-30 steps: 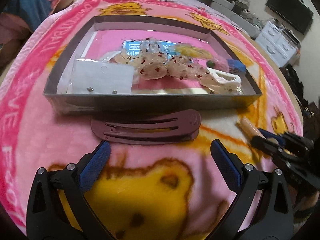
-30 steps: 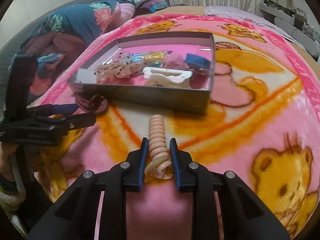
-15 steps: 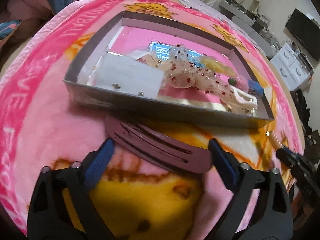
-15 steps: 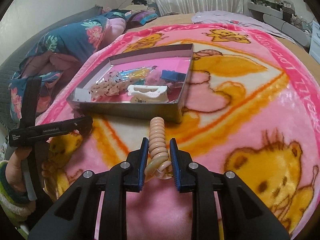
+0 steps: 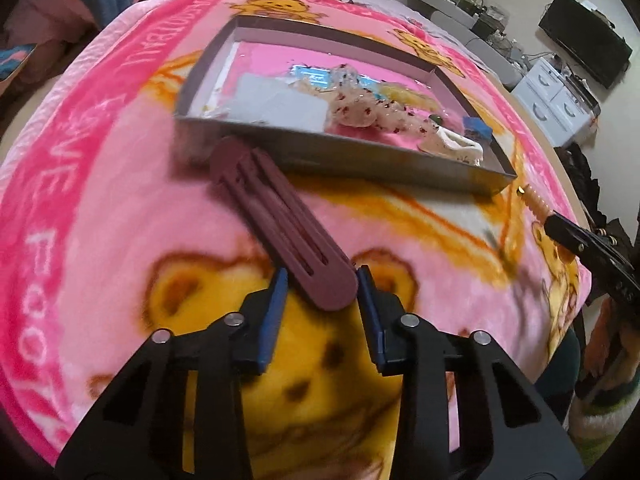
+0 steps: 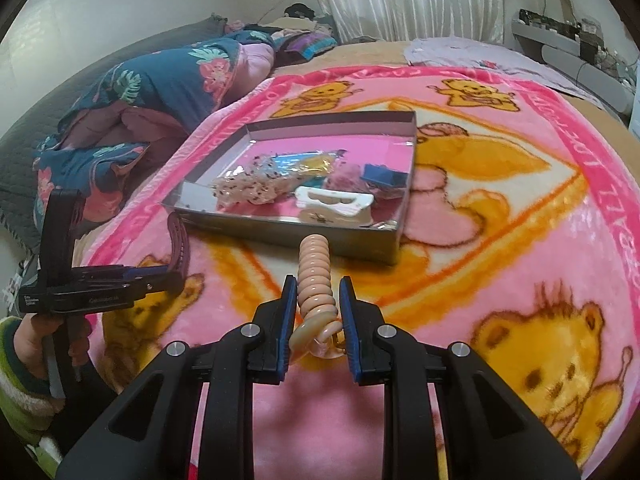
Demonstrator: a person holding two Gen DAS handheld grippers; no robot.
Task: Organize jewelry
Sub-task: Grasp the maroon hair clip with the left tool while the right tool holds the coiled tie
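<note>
My left gripper (image 5: 322,276) is shut on the near end of a long maroon hair clip (image 5: 276,216), which points away toward the grey tray (image 5: 360,156). The clip also shows lifted in the right wrist view (image 6: 179,246), held by the left gripper (image 6: 168,276). My right gripper (image 6: 318,284) is shut on a peach spiral hair tie (image 6: 314,276) that sticks out forward above the blanket. The grey tray (image 6: 288,228) holds a white claw clip (image 6: 334,202), clear beaded pieces (image 6: 248,188), a blue item (image 6: 386,176) and packets.
A pink teddy-bear blanket (image 6: 500,216) covers the bed. Folded floral bedding (image 6: 152,92) lies at the far left. White drawers (image 5: 560,100) and a dark screen (image 5: 584,40) stand beyond the bed's right side.
My left gripper closed from wide open onto the maroon clip and lifted it, turning it lengthwise. My right gripper kept the hair tie and rose slightly.
</note>
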